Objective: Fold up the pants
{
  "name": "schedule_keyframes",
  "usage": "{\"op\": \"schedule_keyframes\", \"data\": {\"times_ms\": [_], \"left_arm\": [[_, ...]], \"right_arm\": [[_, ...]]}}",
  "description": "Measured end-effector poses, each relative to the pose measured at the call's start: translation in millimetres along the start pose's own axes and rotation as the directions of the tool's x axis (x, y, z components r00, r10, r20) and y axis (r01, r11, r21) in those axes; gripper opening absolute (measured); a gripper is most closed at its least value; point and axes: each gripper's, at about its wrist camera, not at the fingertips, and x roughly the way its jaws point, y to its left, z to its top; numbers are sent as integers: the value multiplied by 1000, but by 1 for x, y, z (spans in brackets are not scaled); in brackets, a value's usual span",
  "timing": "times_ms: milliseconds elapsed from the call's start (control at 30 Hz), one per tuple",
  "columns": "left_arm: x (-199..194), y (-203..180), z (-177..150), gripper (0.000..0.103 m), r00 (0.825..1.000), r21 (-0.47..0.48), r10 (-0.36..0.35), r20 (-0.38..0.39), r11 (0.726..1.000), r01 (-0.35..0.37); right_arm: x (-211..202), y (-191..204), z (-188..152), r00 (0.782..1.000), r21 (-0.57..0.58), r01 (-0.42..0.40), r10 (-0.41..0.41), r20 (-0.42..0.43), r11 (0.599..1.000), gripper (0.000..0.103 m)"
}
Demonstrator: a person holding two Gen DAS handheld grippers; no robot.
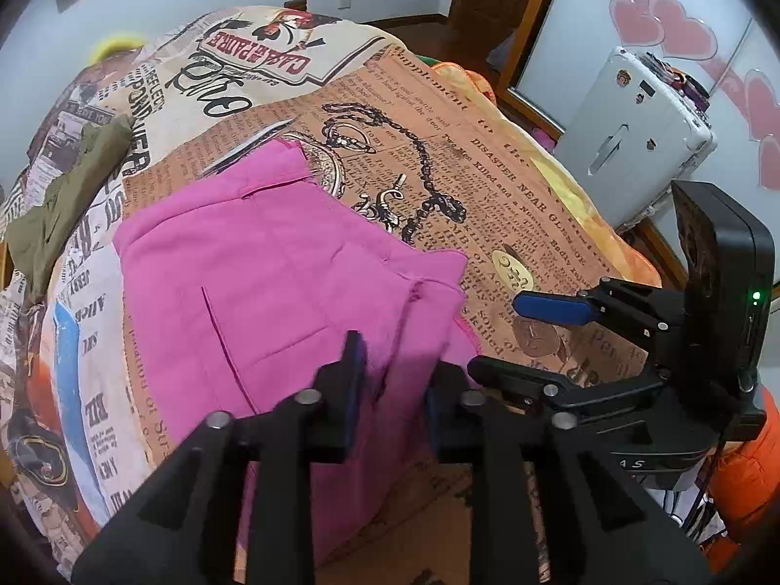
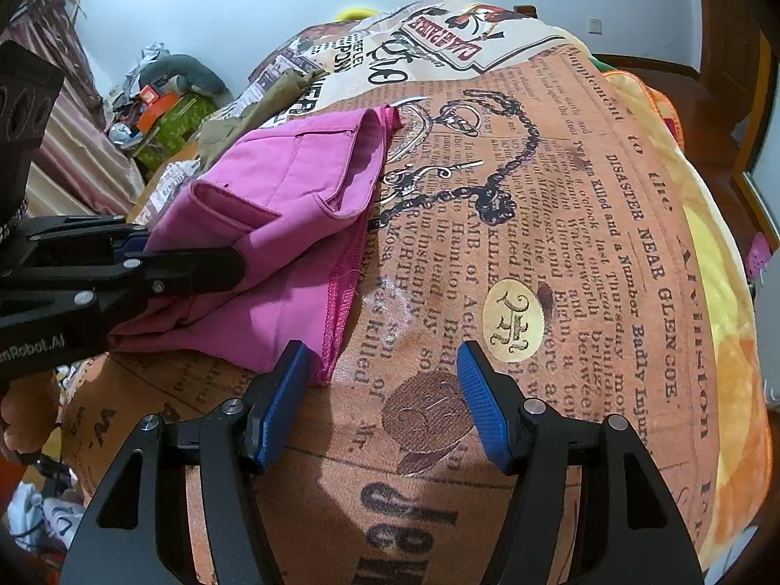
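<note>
The pink pants [image 1: 273, 268] lie folded on the newspaper-print bedspread [image 1: 487, 170]; they also show in the right wrist view [image 2: 292, 224]. My left gripper [image 1: 395, 380] has its jaws around the near fold of the pants, with a gap between the pads; in the right wrist view it [image 2: 195, 263] comes in from the left, with fabric over its fingers. My right gripper [image 2: 385, 399] is open and empty above the bedspread [image 2: 560, 243], just right of the pants' hem. It shows at the right in the left wrist view [image 1: 507, 336].
An olive garment [image 1: 58, 200] lies at the far left of the bed. A white suitcase [image 1: 638, 131] stands beside the bed at the right. Clutter and boxes [image 2: 161, 112] sit on the floor to the left. An orange quilt edge [image 2: 731, 390] runs along the bed's right side.
</note>
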Motion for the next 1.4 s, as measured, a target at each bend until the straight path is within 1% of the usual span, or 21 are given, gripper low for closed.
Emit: {"op": "schedule_keyframes", "data": {"times_ms": [67, 167, 233, 300, 367, 433, 500, 600, 700, 800, 933, 1033, 1133, 1200, 1233, 1267, 1333, 1400], "left_arm": [[-4, 1, 0, 42, 1000, -4, 18, 14, 1000, -18], [-17, 6, 2, 47, 997, -19, 54, 46, 998, -54], [-30, 14, 3, 52, 996, -42, 57, 76, 998, -54], [-44, 26, 4, 60, 990, -69, 86, 109, 994, -79], [-53, 37, 5, 63, 982, -89, 133, 136, 989, -121], [-60, 50, 4, 64, 971, -111, 183, 152, 980, -167], [-66, 65, 2, 64, 958, -138, 240, 160, 966, -219], [-71, 85, -3, 65, 946, -178, 281, 160, 951, -252], [-72, 106, -9, 67, 944, -222, 291, 154, 941, -254], [-68, 123, -15, 67, 940, -256, 312, 140, 928, -271], [-59, 139, -16, 67, 942, -266, 315, 118, 924, -276], [-47, 151, -9, 67, 939, -253, 327, 103, 922, -293], [-34, 164, 2, 67, 938, -243, 335, 90, 921, -305], [-26, 174, 13, 67, 942, -245, 325, 85, 923, -297], [-22, 178, 17, 67, 944, -248, 321, 82, 924, -292], [-17, 184, 23, 67, 946, -253, 315, 75, 924, -287], [-7, 192, 36, 67, 951, -252, 304, 64, 927, -279], [3, 199, 48, 67, 953, -244, 299, 53, 929, -278]], "right_arm": [[0, 1, 0, 1000, 3, 2, -2, 0, 1000, 59], [-1, 1, 0, 1000, 5, 9, -9, -3, 1000, 59], [-1, 1, 0, 1000, 9, 16, -16, -3, 1000, 60], [-2, 3, 1, 1000, 11, 25, -25, -5, 1000, 60], [-4, 4, 3, 999, 15, 37, -37, -9, 999, 60], [-8, 6, 5, 999, 25, 36, -36, 5, 999, 60], [-14, 9, 8, 999, 30, 38, -39, 32, 999, 60], [-29, 15, 17, 995, 38, 32, -36, 93, 999, 60], [-37, 22, 29, 991, 43, 15, -20, 135, 999, 60], [-42, 33, 39, 986, 26, 1, -6, 167, 1000, 60], [-41, 51, 49, 982, -13, -5, 8, 189, 1000, 60], [-29, 59, 49, 988, -43, 0, 7, 156, 999, 60], [-4, 61, 43, 996, -65, 24, -19, 83, 998, 60], [14, 53, 36, 999, -47, 31, -29, 34, 998, 60], [21, 47, 33, 1000, -22, 22, -21, 11, 1000, 60], [24, 41, 30, 1000, 7, -1, 1, 10, 1000, 60], [21, 36, 29, 1000, 30, -25, 24, 20, 999, 60], [21, 36, 31, 1000, 11, -12, 12, 15, 1000, 60]]}}
